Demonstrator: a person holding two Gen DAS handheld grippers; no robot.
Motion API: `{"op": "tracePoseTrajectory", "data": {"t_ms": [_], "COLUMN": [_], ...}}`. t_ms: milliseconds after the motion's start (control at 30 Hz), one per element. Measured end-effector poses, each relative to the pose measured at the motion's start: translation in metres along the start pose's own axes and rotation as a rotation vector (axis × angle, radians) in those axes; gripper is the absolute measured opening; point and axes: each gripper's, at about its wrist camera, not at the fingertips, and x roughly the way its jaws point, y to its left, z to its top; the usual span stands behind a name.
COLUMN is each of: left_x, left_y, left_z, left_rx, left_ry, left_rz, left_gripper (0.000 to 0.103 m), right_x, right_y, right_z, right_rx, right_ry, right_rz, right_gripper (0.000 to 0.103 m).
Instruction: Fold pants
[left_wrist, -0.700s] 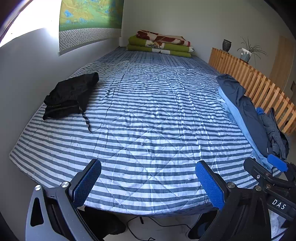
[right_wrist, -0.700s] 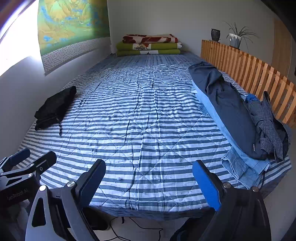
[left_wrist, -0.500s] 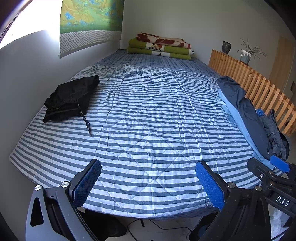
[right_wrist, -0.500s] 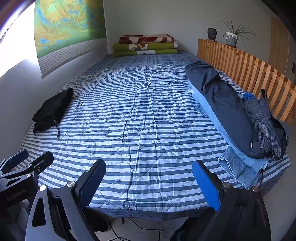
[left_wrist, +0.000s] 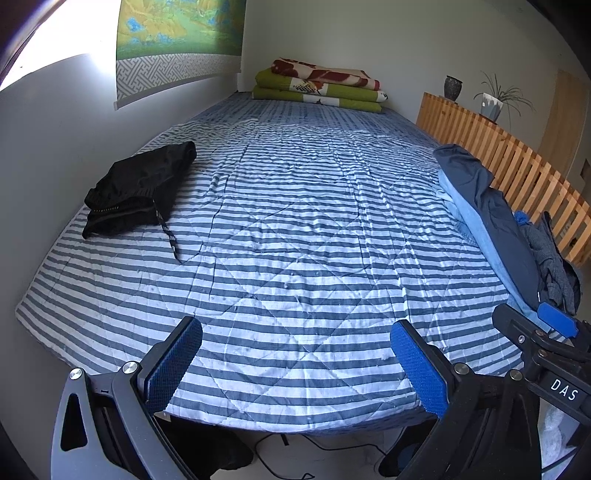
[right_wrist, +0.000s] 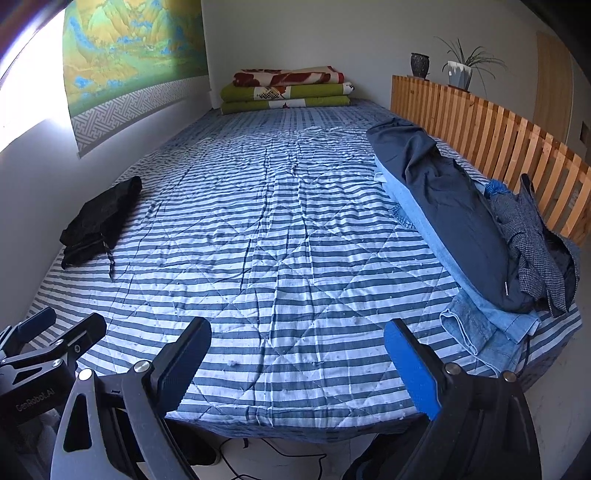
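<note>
A long bed covered in a blue-and-white striped quilted cover (left_wrist: 295, 229) is filling most of both views, running away toward a pale far wall. A slatted wooden rail (right_wrist: 491, 144) is lining its right side, and a green and yellow landscape wall hanging with a grey patterned border (right_wrist: 125, 59) is hanging on the left wall. A pile of unfolded clothes (right_wrist: 461, 229) is lying along the bed's right edge just beside the rail: a dark navy garment on top of light blue denim, with a grey checked piece at the near end. A stack of folded green and red-patterned blankets (left_wrist: 319, 90) is sitting at the far end of the bed. A folded pair of black pants (left_wrist: 136, 188) is resting near the left edge, well apart from the pile, with a drawstring trailing toward the near side. The left gripper (left_wrist: 295, 365) and the right gripper (right_wrist: 297, 365) are hovering side by side over the bed's near edge, tilted downward, each with its blue-padded fingers (left_wrist: 419, 373) spread wide and holding nothing. A dark vase (right_wrist: 420, 64) and a small potted plant (right_wrist: 461, 70) are standing on top of the rail.
</note>
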Motion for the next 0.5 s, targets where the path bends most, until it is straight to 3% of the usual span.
{"op": "tracePoseTrajectory", "data": {"t_ms": [500], "left_x": [0.008], "left_y": [-0.018], "left_z": [0.003], "left_rx": [0.028], "left_ry": [0.004], "left_rz": [0.000], "left_gripper": [0.103], "right_x": [0.004], "right_y": [-0.015], "right_z": [0.001], "right_rx": [0.007], "right_ry": [0.002], "right_rz": [0.002], "right_gripper": [0.093]}}
